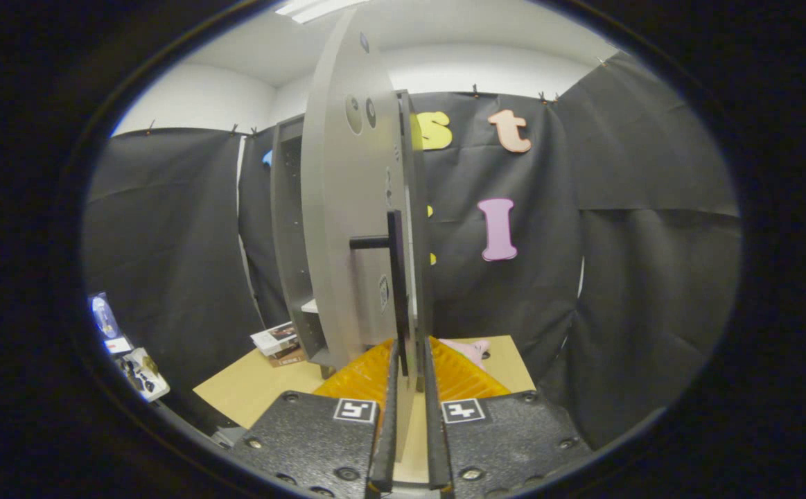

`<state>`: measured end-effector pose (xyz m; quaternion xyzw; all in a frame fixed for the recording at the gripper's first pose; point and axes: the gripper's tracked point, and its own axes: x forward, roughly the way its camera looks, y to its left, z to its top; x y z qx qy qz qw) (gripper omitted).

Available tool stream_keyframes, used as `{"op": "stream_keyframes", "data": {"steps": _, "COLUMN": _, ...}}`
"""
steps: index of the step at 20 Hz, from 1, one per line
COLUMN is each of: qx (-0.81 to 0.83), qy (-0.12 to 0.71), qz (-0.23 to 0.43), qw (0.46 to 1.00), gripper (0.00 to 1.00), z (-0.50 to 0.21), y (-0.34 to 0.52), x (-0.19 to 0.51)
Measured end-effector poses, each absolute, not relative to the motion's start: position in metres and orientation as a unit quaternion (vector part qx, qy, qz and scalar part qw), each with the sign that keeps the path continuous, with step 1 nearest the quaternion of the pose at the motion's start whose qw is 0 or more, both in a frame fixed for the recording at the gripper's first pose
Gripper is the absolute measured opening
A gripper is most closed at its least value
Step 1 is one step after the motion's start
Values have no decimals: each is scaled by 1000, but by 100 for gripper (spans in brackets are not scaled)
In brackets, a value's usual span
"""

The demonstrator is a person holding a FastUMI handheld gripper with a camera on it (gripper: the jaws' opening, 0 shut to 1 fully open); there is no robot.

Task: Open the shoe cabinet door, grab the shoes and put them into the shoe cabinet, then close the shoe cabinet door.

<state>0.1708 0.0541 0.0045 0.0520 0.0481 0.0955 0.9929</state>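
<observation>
The grey shoe cabinet (286, 242) stands on the wooden table (257, 384) with its door (347, 229) swung out toward me, seen almost edge-on. A black bar handle (395, 277) runs down the door's free edge. My gripper (411, 346) is closed around that edge: the lower end of the handle and the door panel sit between the two fingers (387, 409), one finger on each side. A pink shoe (470, 348) lies on the table beyond the fingers, right of the door and partly hidden by it.
An orange ribbed surface (357, 378) lies just ahead of the fingers. A small stack of books (278, 343) sits left of the cabinet's foot. Black cloth walls close in on all sides. A cluttered white item (143, 374) sits off the table's left.
</observation>
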Motion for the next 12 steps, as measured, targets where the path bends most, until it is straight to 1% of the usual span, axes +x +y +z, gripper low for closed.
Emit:
{"op": "stream_keyframes", "data": {"steps": 1, "qx": 52, "qy": 49, "qz": 91, "qw": 993, "gripper": 25, "z": 3, "y": 54, "x": 166}}
{"op": "stream_keyframes", "data": {"steps": 2, "qx": 49, "qy": 50, "qz": 89, "qw": 994, "gripper": 36, "z": 0, "y": 54, "x": 160}}
{"op": "stream_keyframes", "data": {"steps": 3, "qx": 47, "qy": 52, "qz": 84, "qw": 994, "gripper": 41, "z": -4, "y": 55, "x": 154}}
{"op": "stream_keyframes", "data": {"steps": 6, "qx": 47, "qy": 67, "qz": 85, "qw": 993, "gripper": 65, "z": -26, "y": 79, "x": 126}}
{"op": "stream_keyframes", "data": {"steps": 7, "qx": 48, "qy": 71, "qz": 80, "qw": 993, "gripper": 68, "z": -34, "y": 86, "x": 117}}
{"op": "stream_keyframes", "data": {"steps": 8, "qx": 51, "qy": 78, "qz": 77, "qw": 993, "gripper": 75, "z": -44, "y": 99, "x": 110}}
{"op": "stream_keyframes", "data": {"steps": 12, "qx": 51, "qy": 112, "qz": 85, "qw": 989, "gripper": 77, "z": -91, "y": 170, "x": 90}}
